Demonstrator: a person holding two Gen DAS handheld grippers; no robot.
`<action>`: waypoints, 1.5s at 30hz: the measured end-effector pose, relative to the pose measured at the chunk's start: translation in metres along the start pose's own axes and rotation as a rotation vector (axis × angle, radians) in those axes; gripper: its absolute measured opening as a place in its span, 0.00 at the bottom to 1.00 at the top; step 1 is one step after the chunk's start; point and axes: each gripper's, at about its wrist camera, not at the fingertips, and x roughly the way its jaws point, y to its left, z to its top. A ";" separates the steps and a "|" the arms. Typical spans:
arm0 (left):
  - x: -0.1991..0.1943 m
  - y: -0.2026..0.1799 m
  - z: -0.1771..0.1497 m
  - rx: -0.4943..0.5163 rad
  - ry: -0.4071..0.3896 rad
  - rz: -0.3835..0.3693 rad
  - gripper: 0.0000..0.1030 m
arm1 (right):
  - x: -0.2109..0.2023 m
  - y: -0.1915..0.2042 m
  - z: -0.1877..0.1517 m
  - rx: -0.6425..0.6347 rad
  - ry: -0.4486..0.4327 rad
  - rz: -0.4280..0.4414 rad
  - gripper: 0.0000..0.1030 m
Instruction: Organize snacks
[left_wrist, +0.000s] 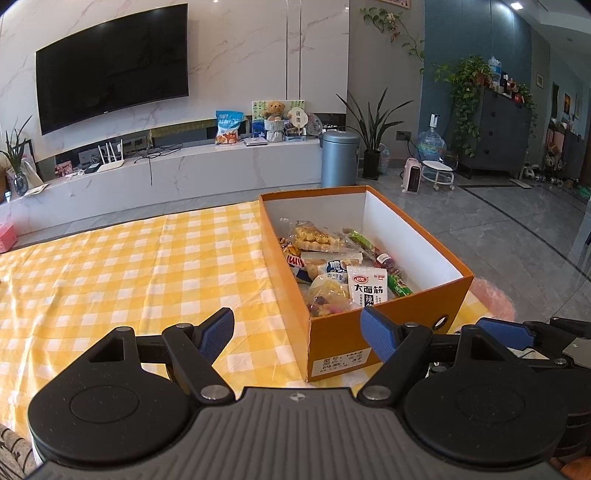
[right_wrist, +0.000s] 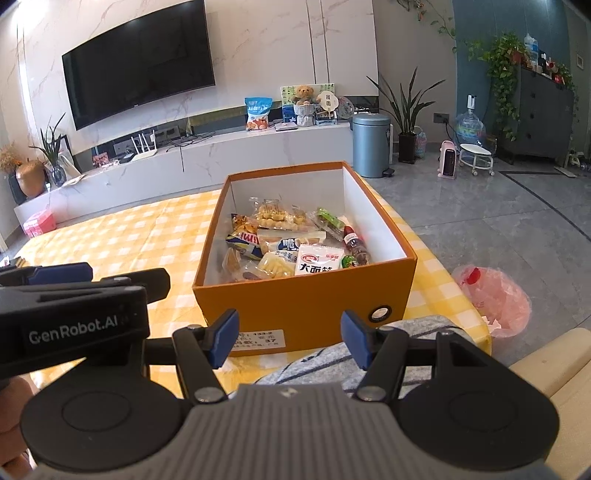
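Note:
An orange cardboard box (left_wrist: 388, 325) (right_wrist: 306, 306) with white inner walls stands on the yellow checked tablecloth (left_wrist: 129, 266) (right_wrist: 147, 236). Several snack packets (left_wrist: 332, 269) (right_wrist: 291, 247) lie inside it, among them a white packet with red and black print (left_wrist: 367, 290) (right_wrist: 317, 264). My left gripper (left_wrist: 299, 332) hangs open just short of the box's near left corner, nothing between its blue pads. My right gripper (right_wrist: 290, 338) is open in front of the box's near wall, also empty. The left gripper's body (right_wrist: 74, 314) shows at the left of the right wrist view.
A grey patterned knee or sleeve (right_wrist: 332, 358) lies under the right gripper. A pink plastic bag (right_wrist: 495, 299) sits on the floor right of the table. Beyond the table are a white TV bench (left_wrist: 166, 177), a blue bin (left_wrist: 340, 158) and potted plants (right_wrist: 406, 110).

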 end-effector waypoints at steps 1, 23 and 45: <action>0.000 0.000 0.000 -0.003 0.003 -0.001 0.89 | 0.000 0.000 0.000 -0.001 0.000 0.001 0.59; 0.004 0.001 -0.004 0.009 0.011 0.016 0.89 | 0.002 0.001 -0.003 -0.028 0.035 -0.015 0.58; 0.010 0.002 -0.006 -0.010 0.039 0.005 0.89 | 0.001 0.007 -0.005 -0.064 0.037 -0.020 0.58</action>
